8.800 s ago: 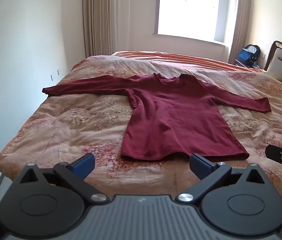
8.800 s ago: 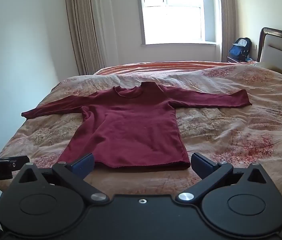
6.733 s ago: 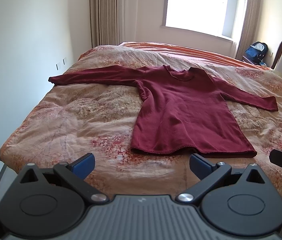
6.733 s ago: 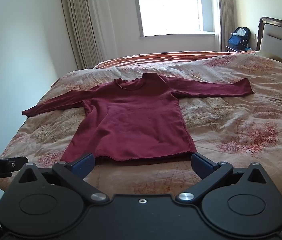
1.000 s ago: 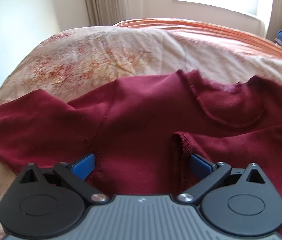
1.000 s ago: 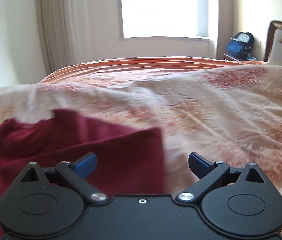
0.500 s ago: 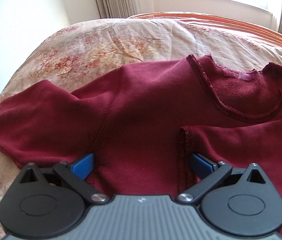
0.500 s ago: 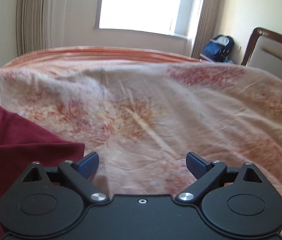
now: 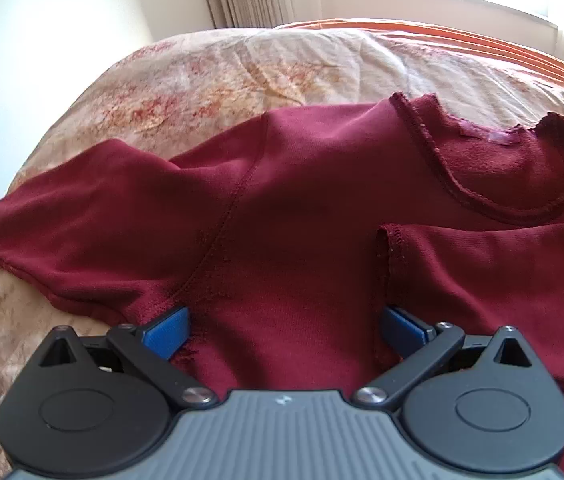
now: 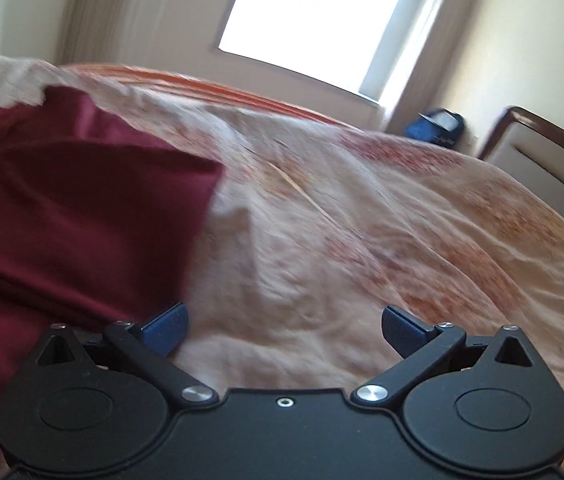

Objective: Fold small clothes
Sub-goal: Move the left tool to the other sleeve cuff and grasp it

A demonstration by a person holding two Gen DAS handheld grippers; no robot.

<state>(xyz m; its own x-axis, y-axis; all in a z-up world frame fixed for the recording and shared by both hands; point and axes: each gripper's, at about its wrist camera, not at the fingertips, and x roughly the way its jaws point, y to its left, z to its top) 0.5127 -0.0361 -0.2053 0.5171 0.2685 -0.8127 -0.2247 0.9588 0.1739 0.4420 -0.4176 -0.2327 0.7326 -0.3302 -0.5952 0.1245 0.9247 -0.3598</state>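
Soft dark-red long-sleeved knit top (image 9: 301, 208) spread on floral quilted bed (image 9: 210, 64), centre frame.
Left claw (image 9: 285, 330) and right claw (image 10: 283, 330) gape empty; the limp, light fabric looks best pinched at the folded sleeve's cuff (image 9: 391, 248).

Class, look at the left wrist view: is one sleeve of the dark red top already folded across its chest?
Yes: the sleeve lies across the front of the dark red top, its stitched cuff ending just below the neckline.

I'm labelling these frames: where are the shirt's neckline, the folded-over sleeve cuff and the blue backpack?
neckline (image 9: 509, 216), left wrist view, front collar seam.
sleeve cuff (image 9: 391, 248), left wrist view, stitched hem edge.
blue backpack (image 10: 437, 126), right wrist view, its blurred body.
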